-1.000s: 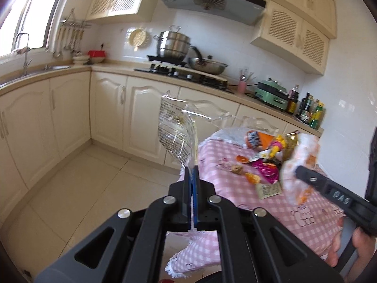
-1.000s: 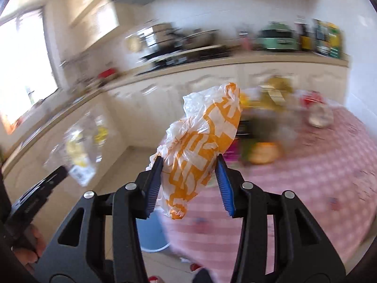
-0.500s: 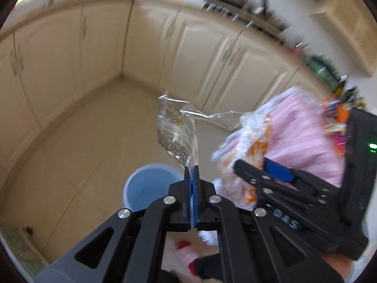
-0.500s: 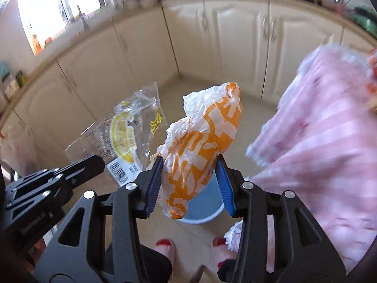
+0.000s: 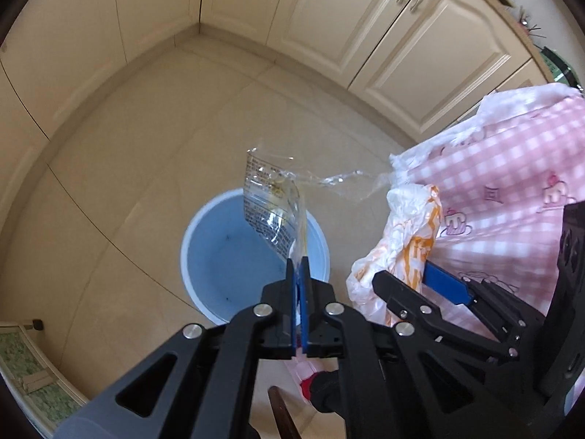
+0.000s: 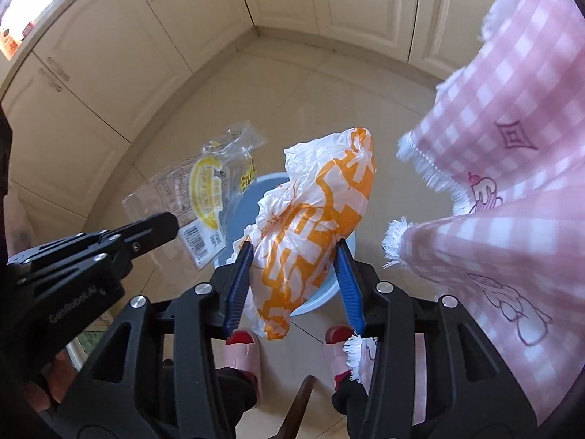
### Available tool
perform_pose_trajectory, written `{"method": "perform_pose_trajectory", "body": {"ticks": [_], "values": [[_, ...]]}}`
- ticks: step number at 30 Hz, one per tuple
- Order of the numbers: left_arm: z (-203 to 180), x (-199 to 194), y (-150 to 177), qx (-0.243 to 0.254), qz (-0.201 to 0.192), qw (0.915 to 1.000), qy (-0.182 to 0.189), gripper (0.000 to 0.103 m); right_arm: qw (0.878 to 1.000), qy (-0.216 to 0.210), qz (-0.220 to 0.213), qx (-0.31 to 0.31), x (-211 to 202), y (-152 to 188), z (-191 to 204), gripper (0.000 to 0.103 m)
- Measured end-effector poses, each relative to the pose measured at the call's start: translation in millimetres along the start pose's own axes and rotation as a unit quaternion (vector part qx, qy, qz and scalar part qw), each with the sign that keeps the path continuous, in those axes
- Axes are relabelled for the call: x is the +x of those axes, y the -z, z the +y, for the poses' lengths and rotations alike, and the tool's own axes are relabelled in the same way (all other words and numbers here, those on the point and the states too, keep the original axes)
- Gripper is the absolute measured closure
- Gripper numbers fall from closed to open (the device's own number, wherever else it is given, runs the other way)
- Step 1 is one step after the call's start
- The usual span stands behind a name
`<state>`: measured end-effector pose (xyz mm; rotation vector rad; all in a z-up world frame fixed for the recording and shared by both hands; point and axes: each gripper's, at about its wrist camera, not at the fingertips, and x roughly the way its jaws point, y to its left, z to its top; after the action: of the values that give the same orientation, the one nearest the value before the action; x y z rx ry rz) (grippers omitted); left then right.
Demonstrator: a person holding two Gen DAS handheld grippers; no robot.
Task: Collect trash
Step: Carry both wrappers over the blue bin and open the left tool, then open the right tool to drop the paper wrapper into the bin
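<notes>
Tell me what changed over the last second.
Both hand-held grippers swung down from the table toward the floor and now hang over the blue bucket. The left hand-held gripper still pinches the clear wrapper; the right hand-held gripper still clamps the orange-and-white bag. Nothing was released.

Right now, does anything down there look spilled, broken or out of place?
Nothing stands out. The blue bin stands upright on the floor with nothing spilled around it. The left claw pinches a clear printed wrapper and the right claw grips an orange-and-white plastic bag, both above the bin.
</notes>
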<state>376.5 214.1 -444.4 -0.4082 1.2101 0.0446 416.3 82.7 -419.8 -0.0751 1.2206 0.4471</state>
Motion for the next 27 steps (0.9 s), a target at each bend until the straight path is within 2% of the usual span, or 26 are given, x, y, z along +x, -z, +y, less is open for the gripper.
{"method": "perform_pose_trajectory", "body": {"ticks": [1, 2, 3, 4, 5, 7, 18, 24, 27], "values": [[3.6, 6.9, -2.6, -0.003, 0.012, 0.9999, 0.000, 0.098, 1.000, 0.000, 0.004, 0.003, 4.5, -0.7, -1.3, 0.059], [3.8, 10.2, -4.4, -0.006, 0.018, 0.9998, 0.000, 0.084, 1.000, -0.001, 0.006, 0.005, 6.4, -0.9, -0.8, 0.059], [4.8, 11.8, -6.0, -0.009, 0.020, 0.9997, -0.004, 0.078, 1.000, -0.001, 0.008, 0.008, 8.5, -0.6, -0.5, 0.059], [7.4, 11.9, -7.0, -0.013, 0.016, 0.9995, -0.022, 0.062, 1.000, -0.002, 0.012, 0.008, 9.6, 1.2, 1.7, 0.059], [12.4, 11.1, -6.7, -0.014, 0.013, 0.9995, -0.024, 0.055, 1.000, -0.003, 0.014, 0.009, 12.2, 1.2, 0.3, 0.059], [19.0, 8.8, -5.3, -0.019, 0.011, 0.9997, -0.013, 0.055, 1.000, -0.006, 0.020, 0.011, 16.5, 3.1, 1.8, 0.059], [57.4, -5.6, 8.1, -0.065, 0.005, 0.9963, -0.056, 0.050, 0.999, -0.016, 0.031, 0.000, 29.6, 0.1, 5.4, 0.058], [61.0, -16.1, 7.3, -0.071, -0.007, 0.9957, -0.059, 0.050, 0.999, -0.025, 0.020, -0.009, 24.5, -7.9, 18.5, 0.057], [56.7, -27.9, 4.2, -0.072, -0.021, 0.9959, -0.051, 0.050, 0.999, -0.033, 0.004, -0.012, 16.3, -14.2, 25.6, 0.052]]}}
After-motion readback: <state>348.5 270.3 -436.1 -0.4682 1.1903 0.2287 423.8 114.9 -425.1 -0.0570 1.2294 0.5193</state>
